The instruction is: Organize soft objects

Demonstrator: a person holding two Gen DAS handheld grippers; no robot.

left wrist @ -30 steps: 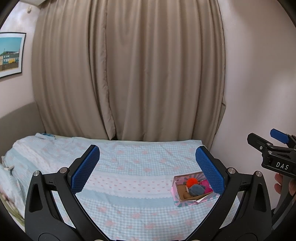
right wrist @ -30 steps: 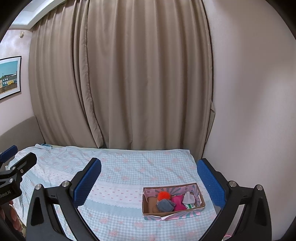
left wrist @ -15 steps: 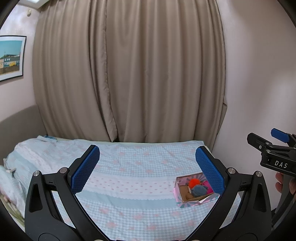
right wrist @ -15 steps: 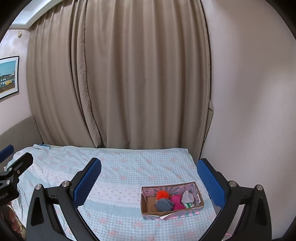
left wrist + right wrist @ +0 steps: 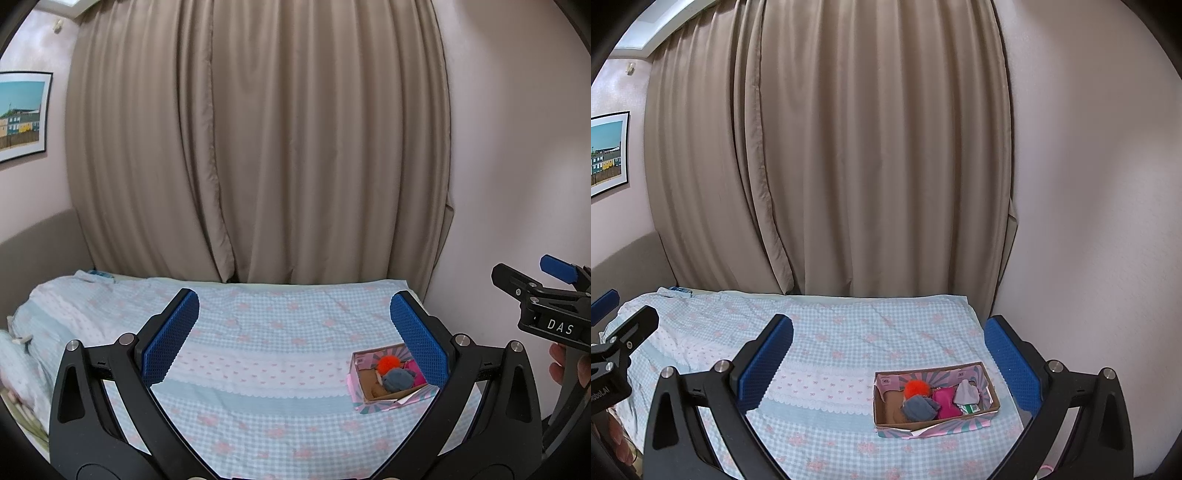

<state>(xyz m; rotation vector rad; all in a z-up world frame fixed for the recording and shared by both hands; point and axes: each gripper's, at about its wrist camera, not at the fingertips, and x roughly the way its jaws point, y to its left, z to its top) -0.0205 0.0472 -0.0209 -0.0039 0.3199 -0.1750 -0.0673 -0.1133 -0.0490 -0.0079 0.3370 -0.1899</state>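
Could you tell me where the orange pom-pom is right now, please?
In the right wrist view, the orange pom-pom lies inside the cardboard box on the bed's right side, touching the grey soft item.

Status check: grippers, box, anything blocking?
Left gripper open, empty. Right gripper open, empty, above the bed. Box on the bed, soft items inside. Nothing blocking.

box (image 5: 357,384) right half hidden behind the left tongs' pad, lower right of left view | picture (image 5: 607,153) cut off at left edge | green thing (image 5: 971,407) in box too small to tell tbh
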